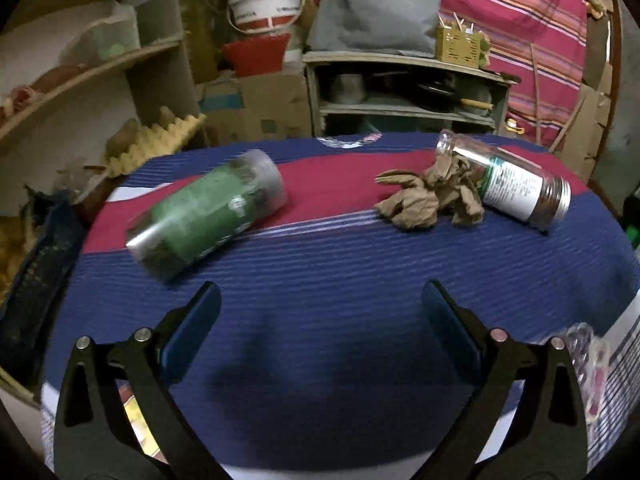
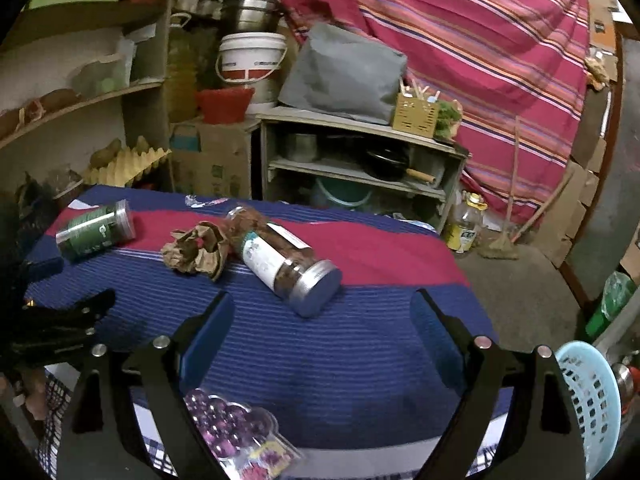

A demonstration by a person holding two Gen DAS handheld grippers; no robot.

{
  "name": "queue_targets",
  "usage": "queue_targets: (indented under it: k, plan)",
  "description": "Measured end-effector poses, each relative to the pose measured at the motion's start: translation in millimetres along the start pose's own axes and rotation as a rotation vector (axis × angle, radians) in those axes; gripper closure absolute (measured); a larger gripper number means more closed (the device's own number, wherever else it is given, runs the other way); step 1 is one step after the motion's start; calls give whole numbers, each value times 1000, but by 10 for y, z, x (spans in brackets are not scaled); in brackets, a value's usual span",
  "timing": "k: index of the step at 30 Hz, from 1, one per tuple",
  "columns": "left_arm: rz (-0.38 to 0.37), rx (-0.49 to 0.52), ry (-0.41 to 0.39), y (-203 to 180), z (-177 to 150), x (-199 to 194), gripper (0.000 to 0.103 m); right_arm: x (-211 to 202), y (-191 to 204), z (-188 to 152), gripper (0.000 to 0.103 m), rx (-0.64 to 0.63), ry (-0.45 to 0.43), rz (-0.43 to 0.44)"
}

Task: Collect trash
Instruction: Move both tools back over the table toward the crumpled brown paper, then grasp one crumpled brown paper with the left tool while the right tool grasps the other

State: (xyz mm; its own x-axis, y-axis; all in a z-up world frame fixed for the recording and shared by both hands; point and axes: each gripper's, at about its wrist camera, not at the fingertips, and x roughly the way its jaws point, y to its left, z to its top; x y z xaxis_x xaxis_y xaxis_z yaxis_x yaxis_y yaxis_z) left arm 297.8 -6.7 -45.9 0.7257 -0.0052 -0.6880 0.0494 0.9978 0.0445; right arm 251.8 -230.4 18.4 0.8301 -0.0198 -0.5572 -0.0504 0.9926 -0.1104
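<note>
Dim cluttered storeroom, wooden shelves (image 2: 80,96), striped pink curtain (image 2: 480,60), grey shelf unit (image 2: 352,148)

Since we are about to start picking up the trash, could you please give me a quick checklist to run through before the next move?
1. Left hand-held gripper open and empty: ok.
2. Right hand-held gripper open and empty: ok.
3. Crumpled paper in view on the table: ok.
4. Paper free of the jar: not ok, it lies against the jar.
5. Green can lying clear of the paper: ok.
6. Blue basket empty: cannot tell.
</note>
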Motion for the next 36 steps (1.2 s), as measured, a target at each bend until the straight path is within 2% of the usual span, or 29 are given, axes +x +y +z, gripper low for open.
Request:
queue_targets:
  k: [5,8,12,13,15,16,17,20,25,30,36]
  plan:
    - [-11,54,-2,-206,244,224,7,123,38,48,15,-26,0,-6]
    - [-38,71,18,-315,362,380,16,177,-13,62,15,-15,10,-6]
    - [-68,68,48,-379,480,574,20,220,-90,67,15,2,19,-1]
    - [-77,64,51,-395,499,601,24,223,-114,69,15,6,20,1]
    - [-103,60,68,-411,519,663,41,229,-119,70,15,12,23,4]
    - [-144,58,85,-410,520,697,53,226,-119,76,15,15,26,7]
    - [-166,51,91,-403,519,702,57,226,-115,77,15,17,26,11]
    - [-174,34,82,-346,457,622,59,216,-71,112,15,16,26,26]
    - [-126,-8,79,-48,264,349,59,250,155,131,15,-7,41,65]
    - [-16,-15,19,341,134,-84,59,443,450,124,15,-18,86,115]
    - [51,-36,-30,742,125,-348,59,686,843,197,16,-61,124,156]
